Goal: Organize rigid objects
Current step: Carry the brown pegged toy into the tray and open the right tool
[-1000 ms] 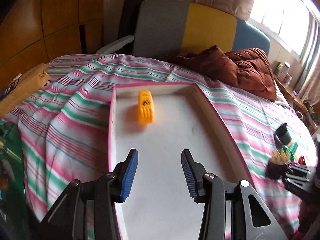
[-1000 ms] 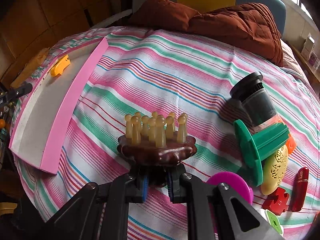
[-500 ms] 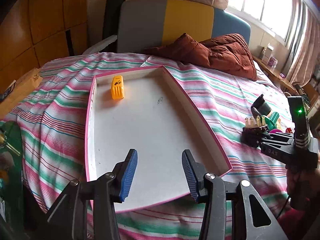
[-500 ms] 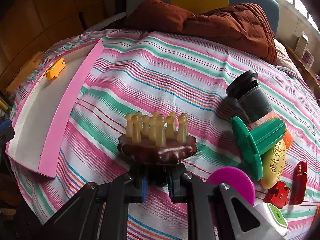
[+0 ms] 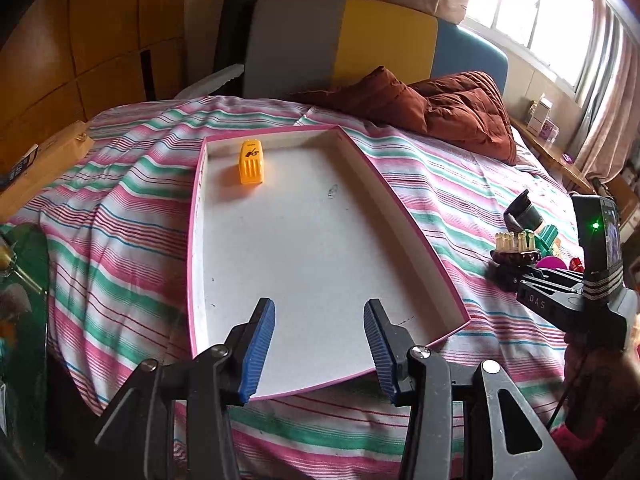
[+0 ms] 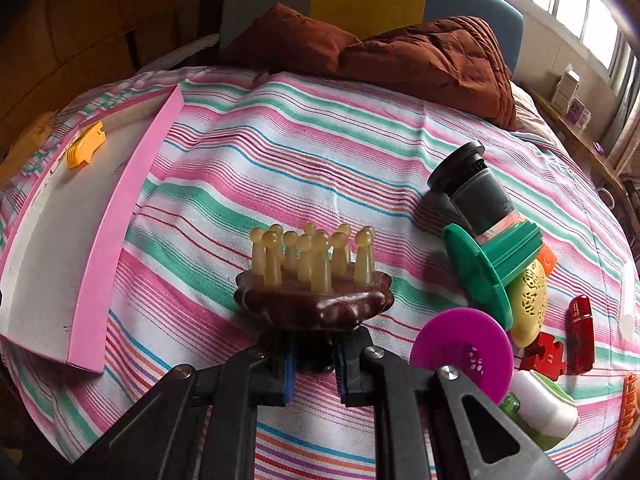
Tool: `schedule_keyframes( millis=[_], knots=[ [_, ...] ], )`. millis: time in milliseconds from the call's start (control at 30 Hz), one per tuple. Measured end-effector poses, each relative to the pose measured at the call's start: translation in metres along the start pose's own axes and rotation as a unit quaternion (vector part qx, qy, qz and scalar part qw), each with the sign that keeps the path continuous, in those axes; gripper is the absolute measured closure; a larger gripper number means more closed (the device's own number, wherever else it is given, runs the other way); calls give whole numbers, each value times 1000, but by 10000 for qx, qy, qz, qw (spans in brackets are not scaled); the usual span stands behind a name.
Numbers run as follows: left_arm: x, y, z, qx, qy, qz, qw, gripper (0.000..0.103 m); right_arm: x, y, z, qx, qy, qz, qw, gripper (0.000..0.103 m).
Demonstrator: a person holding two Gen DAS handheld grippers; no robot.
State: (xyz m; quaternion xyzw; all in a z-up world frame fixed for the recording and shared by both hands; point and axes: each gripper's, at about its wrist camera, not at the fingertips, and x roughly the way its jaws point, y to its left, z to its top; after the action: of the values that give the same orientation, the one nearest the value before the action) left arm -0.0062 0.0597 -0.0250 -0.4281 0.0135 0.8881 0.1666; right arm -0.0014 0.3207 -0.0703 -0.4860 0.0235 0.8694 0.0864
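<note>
Left claw (image 5: 319,346) agape, empty, over tray's near edge (image 5: 320,388); right claw (image 6: 314,364) clamping massager (image 6: 314,304)

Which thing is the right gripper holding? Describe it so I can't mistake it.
On the striped bedspread, right of the pink-rimmed tray, the right gripper grips a dark brown scalloped brush. Only it has pale yellow rounded pegs standing upright.

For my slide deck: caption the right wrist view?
Right gripper holds a brown massage brush above the striped bedspread.
</note>
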Motion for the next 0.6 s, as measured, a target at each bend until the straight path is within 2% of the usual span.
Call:
schedule_keyframes(
  millis=[133, 233, 600],
  knots=[
    [1, 9, -1, -91, 34, 11, 10000, 55, -8, 0, 2, 338, 6, 214, 9992, 91],
    [1, 14, -2, -152, 35, 29, 9999, 55, -21, 8, 4, 360, -146, 354, 9986, 91],
    [-3, 28, -4, -315, -24, 81, 9995, 55, -52, 67, 29, -142, -445, 1190, 9918, 91]
  ],
)
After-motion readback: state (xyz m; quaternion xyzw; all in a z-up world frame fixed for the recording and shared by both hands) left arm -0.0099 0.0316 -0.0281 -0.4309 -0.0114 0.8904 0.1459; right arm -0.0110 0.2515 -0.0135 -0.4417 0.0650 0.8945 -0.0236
